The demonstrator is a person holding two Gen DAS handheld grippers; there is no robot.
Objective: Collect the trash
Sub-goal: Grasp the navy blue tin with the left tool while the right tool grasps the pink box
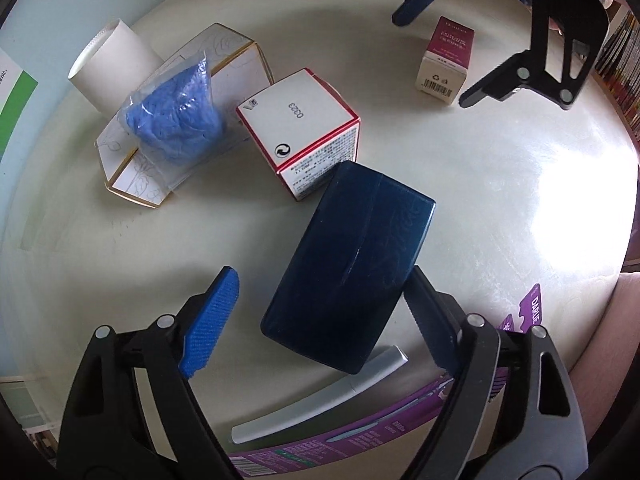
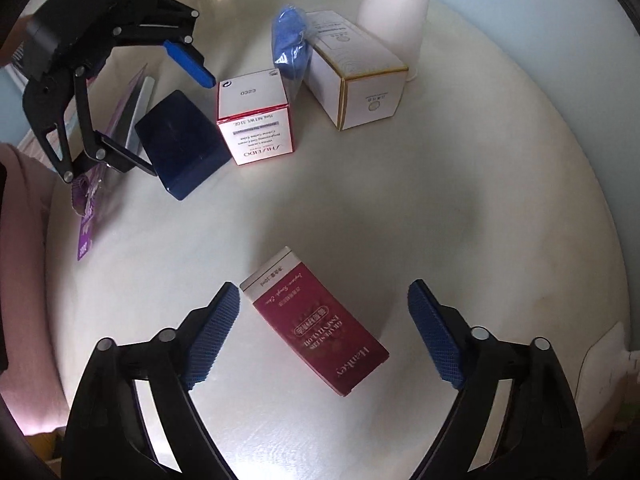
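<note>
Black grippers (image 1: pixel 320 320), ribbed blue finger pads (image 2: pixel 212 336)

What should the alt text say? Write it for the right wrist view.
The right gripper, open, straddles a maroon box lying on a white table; neither pad touches it. Beyond stand more boxes, a paper cup and the left gripper.

A round, glossy white table (image 1: pixel 460 184) carries everything. At the upper left of the left wrist view a white paper cup (image 1: pixel 114 66) lies on its side beside a long white gold-edged box (image 1: pixel 248 76). A red-trimmed white carton (image 1: pixel 300 128) stands mid-frame, a dark blue box (image 1: pixel 348 264) just below it. Upper right stands a maroon box (image 1: pixel 446 58). At the bottom lie a white tube (image 1: pixel 320 400) and purple packaging (image 1: pixel 360 444).
</note>
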